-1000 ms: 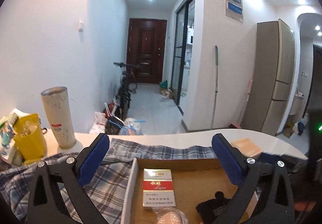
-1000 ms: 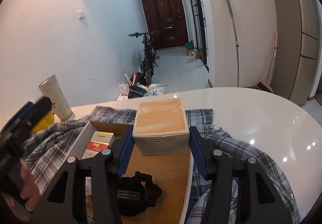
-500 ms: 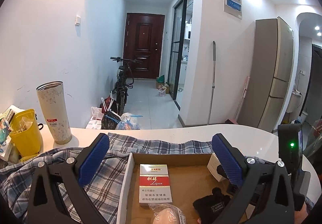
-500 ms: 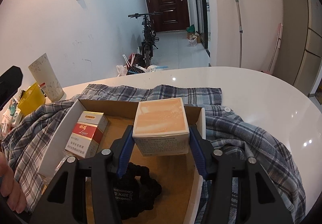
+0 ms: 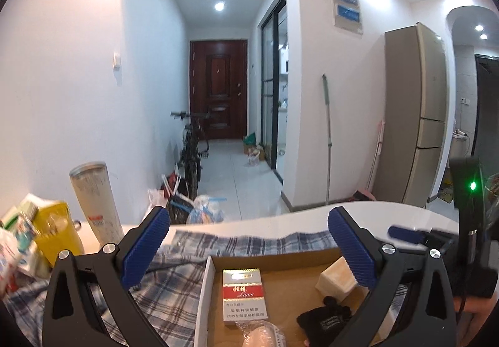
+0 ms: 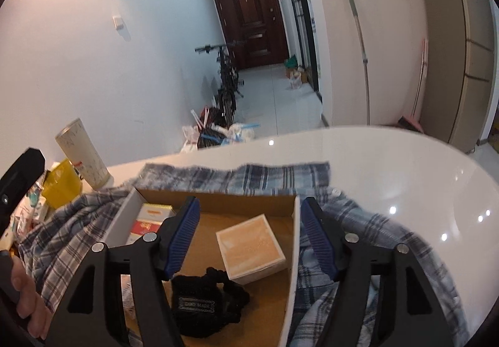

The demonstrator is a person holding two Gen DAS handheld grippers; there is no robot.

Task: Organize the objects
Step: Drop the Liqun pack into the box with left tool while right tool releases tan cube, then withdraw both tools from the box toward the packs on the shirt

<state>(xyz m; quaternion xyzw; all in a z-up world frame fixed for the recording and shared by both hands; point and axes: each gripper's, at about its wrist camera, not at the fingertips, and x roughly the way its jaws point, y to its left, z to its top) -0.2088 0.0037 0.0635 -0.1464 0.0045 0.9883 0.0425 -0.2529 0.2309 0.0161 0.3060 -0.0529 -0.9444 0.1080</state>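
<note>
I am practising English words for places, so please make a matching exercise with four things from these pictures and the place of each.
Things:
1. cream box
2. black hair tie
3. tall cup
4. plaid shirt

Places:
a. under the cardboard tray
b. inside the tray, near its right wall
c. on the table, next to the yellow cup
d. inside the tray, in front of the cream box

Pairs: 1-b, 2-d, 3-c, 4-a

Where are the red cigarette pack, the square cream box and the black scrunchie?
red cigarette pack (image 5: 244, 293), left wrist view, on its red band.
square cream box (image 6: 251, 243), right wrist view, middle of its top face.
black scrunchie (image 6: 199, 306), right wrist view, on its sewn label.
</note>
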